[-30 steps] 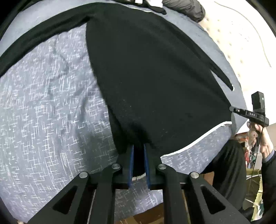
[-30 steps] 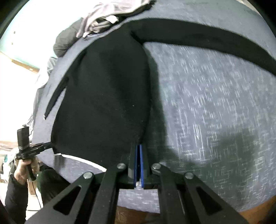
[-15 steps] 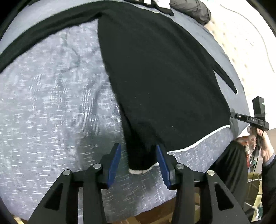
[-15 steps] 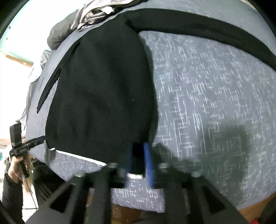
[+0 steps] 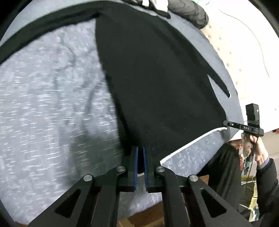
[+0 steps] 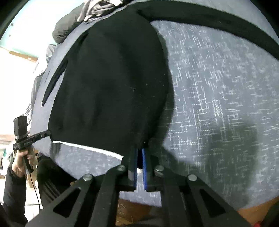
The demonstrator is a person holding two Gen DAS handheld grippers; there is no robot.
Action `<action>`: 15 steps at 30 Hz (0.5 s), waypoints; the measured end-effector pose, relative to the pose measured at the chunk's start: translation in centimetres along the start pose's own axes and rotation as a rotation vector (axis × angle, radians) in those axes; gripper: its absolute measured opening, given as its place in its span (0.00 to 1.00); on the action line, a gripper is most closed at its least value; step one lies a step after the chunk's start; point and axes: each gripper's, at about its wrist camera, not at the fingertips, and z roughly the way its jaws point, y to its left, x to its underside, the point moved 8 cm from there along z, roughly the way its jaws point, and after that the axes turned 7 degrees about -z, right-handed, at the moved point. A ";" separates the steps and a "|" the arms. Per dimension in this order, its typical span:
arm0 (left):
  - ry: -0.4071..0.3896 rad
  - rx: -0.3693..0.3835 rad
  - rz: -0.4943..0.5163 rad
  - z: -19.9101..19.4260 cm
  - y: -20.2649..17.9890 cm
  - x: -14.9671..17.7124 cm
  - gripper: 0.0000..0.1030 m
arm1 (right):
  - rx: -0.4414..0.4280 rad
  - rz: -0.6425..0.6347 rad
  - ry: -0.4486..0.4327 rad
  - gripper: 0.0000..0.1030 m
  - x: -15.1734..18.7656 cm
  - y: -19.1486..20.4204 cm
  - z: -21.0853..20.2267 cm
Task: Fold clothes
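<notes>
A black long-sleeved garment (image 5: pixel 157 83) with a white hem edge lies on a grey-blue speckled bed cover (image 5: pixel 43 122). My left gripper (image 5: pixel 140 152) is shut on its near left hem corner. In the right wrist view the same garment (image 6: pixel 108 83) fills the middle, and my right gripper (image 6: pixel 139 152) is shut on its near right hem corner. One sleeve (image 5: pixel 43 28) stretches out to the far left, the other sleeve (image 6: pixel 218 24) to the far right. Each gripper also shows small at the other view's edge, held in a hand (image 5: pixel 251 129).
A heap of grey and dark clothes (image 6: pixel 90 15) lies at the far end of the bed. The bed's near edge (image 5: pixel 139 206) runs just under both grippers, with brown wood below. A pale wall (image 5: pixel 244 52) stands beyond the bed on one side.
Half a second ago the left jaws stood wide open around the hem corner and the right ones slightly open; now both are shut on the hem corners again.
</notes>
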 end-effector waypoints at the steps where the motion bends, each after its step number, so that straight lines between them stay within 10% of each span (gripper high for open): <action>1: -0.008 0.004 0.000 -0.8 0.1 0.1 0.05 | -0.003 -0.009 -0.004 0.03 0.0 0.3 -0.6; 15: 0.033 -0.064 -0.062 2.7 1.5 2.0 0.09 | -0.007 0.020 0.057 0.03 1.4 -0.8 1.5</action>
